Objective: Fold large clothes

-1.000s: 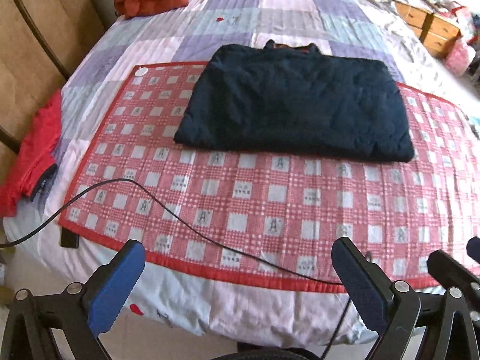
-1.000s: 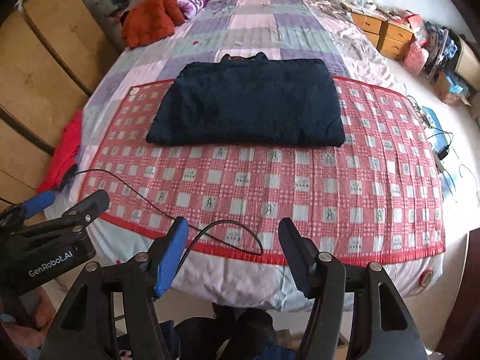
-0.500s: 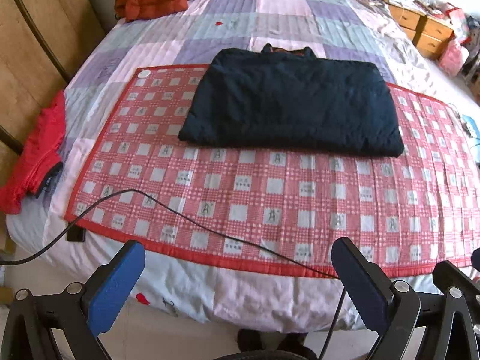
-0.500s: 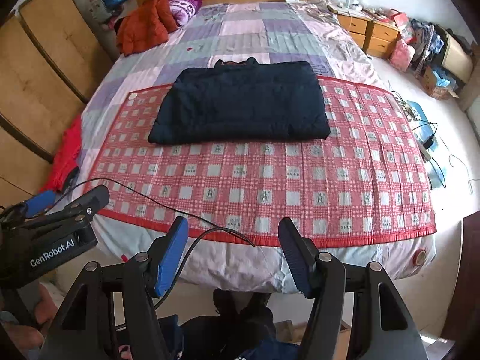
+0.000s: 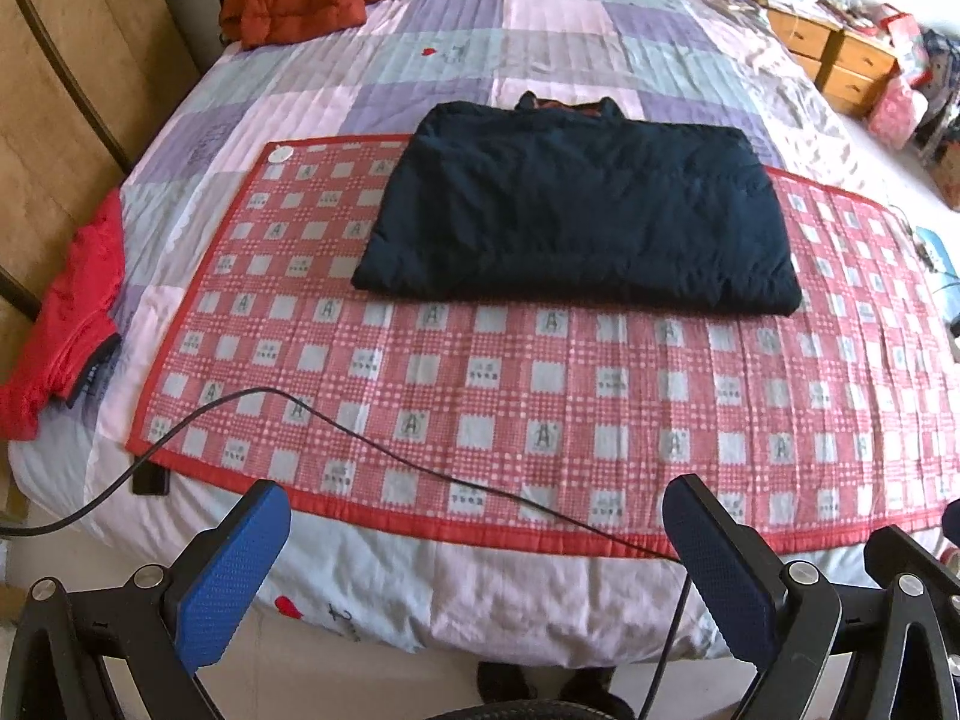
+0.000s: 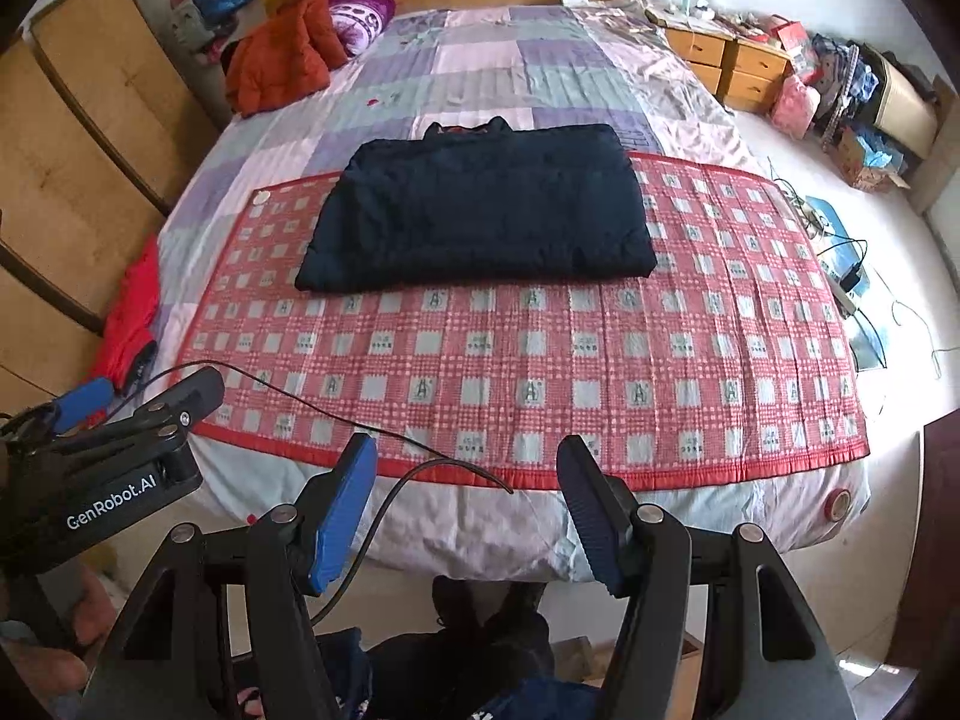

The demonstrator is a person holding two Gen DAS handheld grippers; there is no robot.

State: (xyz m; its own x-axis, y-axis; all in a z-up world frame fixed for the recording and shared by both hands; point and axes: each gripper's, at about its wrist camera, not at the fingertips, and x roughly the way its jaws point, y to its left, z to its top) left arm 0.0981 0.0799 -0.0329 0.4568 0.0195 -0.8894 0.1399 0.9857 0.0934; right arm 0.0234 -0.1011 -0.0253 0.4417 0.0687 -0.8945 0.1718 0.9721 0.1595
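Lying folded on the far half of the red checked mat (image 5: pixel 540 396), long axis across the bed, the dark jacket (image 5: pixel 576 216) sits well ahead of the left gripper (image 5: pixel 474 576) and right gripper (image 6: pixel 465 510), both spread, empty, neither nearer

We count one folded navy jacket (image 5: pixel 576 210), one checked mat (image 5: pixel 540 384), one black cable (image 5: pixel 360 438), perhaps two red garments (image 5: pixel 72 312).

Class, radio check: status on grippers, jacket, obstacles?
Left gripper and right gripper open, empty, short of bed. Jacket folded on mat. Cable crosses mat's near edge.
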